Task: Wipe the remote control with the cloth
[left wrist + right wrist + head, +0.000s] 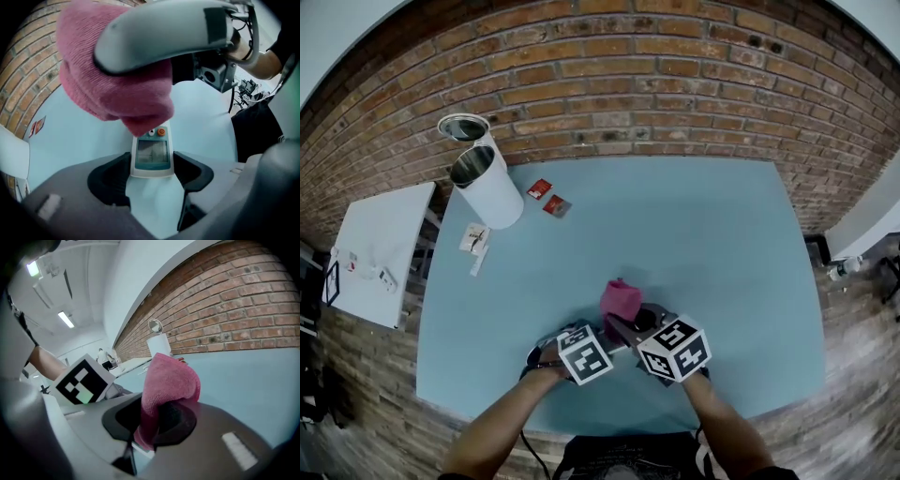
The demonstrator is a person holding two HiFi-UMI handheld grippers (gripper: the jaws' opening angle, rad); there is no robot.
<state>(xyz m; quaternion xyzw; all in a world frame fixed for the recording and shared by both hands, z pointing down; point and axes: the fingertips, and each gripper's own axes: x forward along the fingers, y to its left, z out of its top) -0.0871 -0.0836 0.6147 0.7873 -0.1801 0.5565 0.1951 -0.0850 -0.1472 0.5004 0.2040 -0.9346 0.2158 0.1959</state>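
**A:** Head view: what's the surface like?
**B:** A pale blue table (712, 244) against a brick wall (656, 75). 2 white cylinders (492, 187) and 2 red packets (548, 199) sit far left, with open tabletop to the right. The pink cloth (621, 298) is near the front edge.
**A:** Left gripper view?
**B:** The left gripper (151, 169) clamps the remote control (151, 154) by its sides. The cloth covers its far end.
**A:** Right gripper view?
**B:** The right gripper (154, 420) is clenched on the cloth.
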